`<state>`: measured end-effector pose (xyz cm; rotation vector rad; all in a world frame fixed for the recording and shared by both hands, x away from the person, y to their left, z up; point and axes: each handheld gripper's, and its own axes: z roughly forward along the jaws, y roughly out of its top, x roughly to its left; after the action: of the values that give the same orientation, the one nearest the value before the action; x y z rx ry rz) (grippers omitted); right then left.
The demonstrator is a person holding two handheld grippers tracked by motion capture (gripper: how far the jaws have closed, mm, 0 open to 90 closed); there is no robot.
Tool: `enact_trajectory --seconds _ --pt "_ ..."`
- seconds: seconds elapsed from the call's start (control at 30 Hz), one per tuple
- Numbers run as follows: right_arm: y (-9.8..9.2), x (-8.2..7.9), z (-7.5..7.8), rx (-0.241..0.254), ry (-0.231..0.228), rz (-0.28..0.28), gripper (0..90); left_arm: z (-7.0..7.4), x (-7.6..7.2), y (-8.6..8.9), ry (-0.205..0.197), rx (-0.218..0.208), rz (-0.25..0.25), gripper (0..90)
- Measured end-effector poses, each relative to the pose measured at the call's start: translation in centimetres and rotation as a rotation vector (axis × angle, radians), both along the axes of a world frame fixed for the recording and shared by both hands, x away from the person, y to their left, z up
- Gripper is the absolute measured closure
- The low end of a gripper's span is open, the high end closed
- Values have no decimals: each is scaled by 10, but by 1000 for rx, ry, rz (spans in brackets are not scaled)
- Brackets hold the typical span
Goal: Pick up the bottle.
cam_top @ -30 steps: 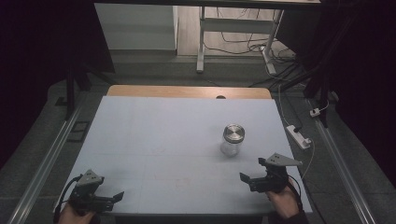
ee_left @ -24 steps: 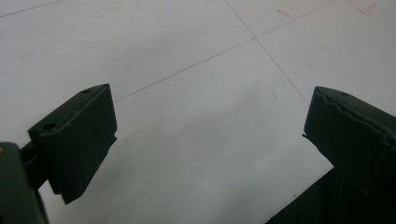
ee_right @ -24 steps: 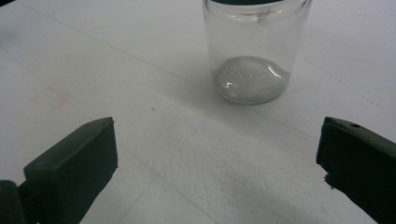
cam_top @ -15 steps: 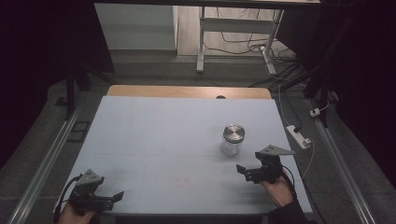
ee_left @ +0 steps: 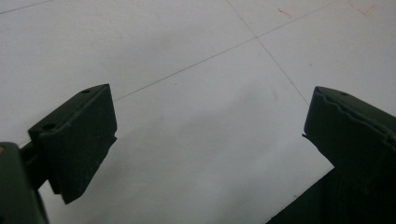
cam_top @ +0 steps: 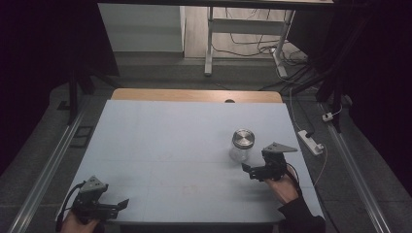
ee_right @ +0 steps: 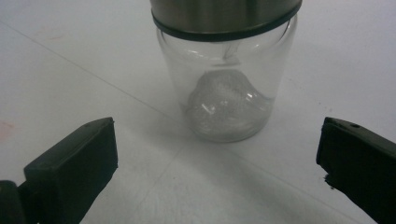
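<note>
A clear glass jar (cam_top: pixel 242 144) with a steel lid stands upright right of centre on the pale table (cam_top: pixel 165 136). In the right gripper view the jar (ee_right: pixel 226 84) is close ahead, with a pale crumpled lump at its bottom. My right gripper (cam_top: pixel 248 171) sits just in front of the jar on the near side, apart from it; its jaws (ee_right: pixel 217 149) are open wide with nothing between them. Over the table's near left corner my left gripper (cam_top: pixel 121 204) is held low, also open (ee_left: pixel 210 126) above bare tabletop.
A wooden strip (cam_top: pixel 194 95) runs along the table's far edge. A white power strip (cam_top: pixel 311 141) with its cable lies on the floor to the right of the table. Metal legs (cam_top: pixel 210 39) and loose cables stand beyond the far edge.
My right gripper has moved up and to the left, closer to the jar. The left gripper and the jar have stayed where they were.
</note>
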<state>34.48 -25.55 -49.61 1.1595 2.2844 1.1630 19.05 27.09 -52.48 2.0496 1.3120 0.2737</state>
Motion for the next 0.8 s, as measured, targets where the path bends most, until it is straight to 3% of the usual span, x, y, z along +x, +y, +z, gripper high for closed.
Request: enact_trajectory --seconds 0.37,0.6,0.8 --pt "14 23 -1 -27 1 7 0 0 0 0 3 0 0 37" --pt "24 37 -7 -21 15 18 0 0 1 0 5 -2 1 37" --pt "32 48 -14 -48 27 18 0 0 0 1 4 -3 2 37"
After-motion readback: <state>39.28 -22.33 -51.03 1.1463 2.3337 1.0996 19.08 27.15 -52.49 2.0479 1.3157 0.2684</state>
